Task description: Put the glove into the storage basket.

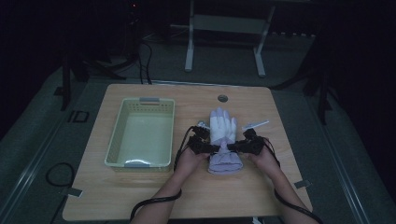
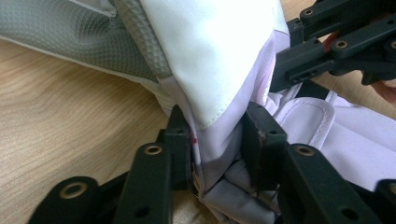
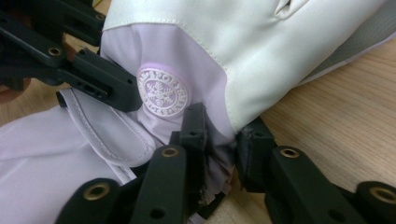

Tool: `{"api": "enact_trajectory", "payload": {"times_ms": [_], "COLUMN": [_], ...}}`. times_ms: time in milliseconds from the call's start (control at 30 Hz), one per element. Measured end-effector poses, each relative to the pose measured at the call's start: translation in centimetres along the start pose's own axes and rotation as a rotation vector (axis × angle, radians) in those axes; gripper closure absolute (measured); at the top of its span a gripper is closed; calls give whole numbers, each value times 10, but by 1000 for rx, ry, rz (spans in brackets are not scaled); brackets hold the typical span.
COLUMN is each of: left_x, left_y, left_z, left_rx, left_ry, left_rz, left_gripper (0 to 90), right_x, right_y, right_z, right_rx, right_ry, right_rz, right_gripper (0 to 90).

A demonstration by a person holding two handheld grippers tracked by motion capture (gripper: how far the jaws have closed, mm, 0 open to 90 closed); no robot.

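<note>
Gripping a white and lilac glove (image 1: 223, 140) at its narrow wrist, both grippers pinch the fabric from opposite sides. Nearest, the left gripper (image 2: 217, 147) has its jaws closed onto a fold of lilac cloth, and the right gripper (image 3: 219, 140) has its jaws clamped on the gathered cloth just below a round snowflake badge (image 3: 163, 92). Between them the glove lies flat on the wooden bench (image 1: 280, 112), cuff toward the person, fingers pointing away. Well beyond the left jaws sits a pale yellow basket (image 1: 114, 149). The step in hand looks like securing the glove; next, a level, joined lift toward that basket, probably, keeping both pinches firm.
</note>
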State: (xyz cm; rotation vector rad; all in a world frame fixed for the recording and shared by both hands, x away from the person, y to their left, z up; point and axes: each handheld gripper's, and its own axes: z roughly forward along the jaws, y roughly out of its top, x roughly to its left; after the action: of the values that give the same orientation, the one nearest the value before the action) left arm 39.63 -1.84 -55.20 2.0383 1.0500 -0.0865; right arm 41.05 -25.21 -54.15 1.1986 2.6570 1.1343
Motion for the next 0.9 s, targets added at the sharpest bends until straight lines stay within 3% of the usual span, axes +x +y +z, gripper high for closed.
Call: {"api": "enact_trajectory", "payload": {"times_ms": [67, 233, 533, 767, 900], "left_x": [-2, -10, -21, -27, -25], "left_y": [1, 4, 15, 27, 32], "left_z": [-3, -9, -31, -58, -76], "left_rx": [0, 4, -17, -34, -46], "left_ry": [-2, 14, 19, 23, 28], "left_rz": [5, 62, 94, 119, 114], "left_gripper": [709, 719, 728, 732, 733], "right_x": [2, 10, 24, 39, 49], "right_y": [1, 4, 15, 31, 43], "right_z": [-2, -9, -26, -42, -47], "right_rx": [0, 4, -34, -77, -87], "right_ry": [-10, -30, -42, -48, -44], "right_rz": [-1, -21, -46, -74, -85], "right_gripper": [781, 787, 794, 795, 796]}}
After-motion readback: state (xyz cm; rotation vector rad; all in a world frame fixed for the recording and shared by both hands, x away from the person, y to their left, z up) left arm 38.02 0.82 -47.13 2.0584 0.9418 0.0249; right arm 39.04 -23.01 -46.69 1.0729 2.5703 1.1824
